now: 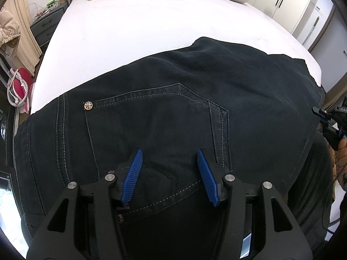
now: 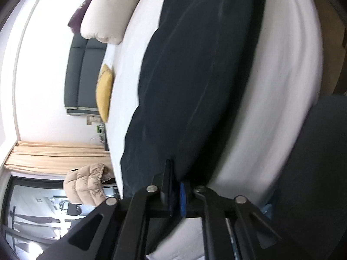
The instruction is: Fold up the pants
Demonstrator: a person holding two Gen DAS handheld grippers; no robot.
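The left tongs [image 1: 169, 176] hang with their blue pads spread apart just above the back pocket [image 1: 151, 130], holding nothing, probably ready to pin or pinch the seat. The right tongs [image 2: 176, 197] are turned sideways, their pads drawn close together at the near edge of the pants [image 1: 173, 99]; blur hides whether cloth sits between them. The pants lie spread on the white bed [image 1: 130, 32] ahead of both tongs: dark denim, pale stitching, a metal rivet [image 1: 88, 105] at the pocket corner.
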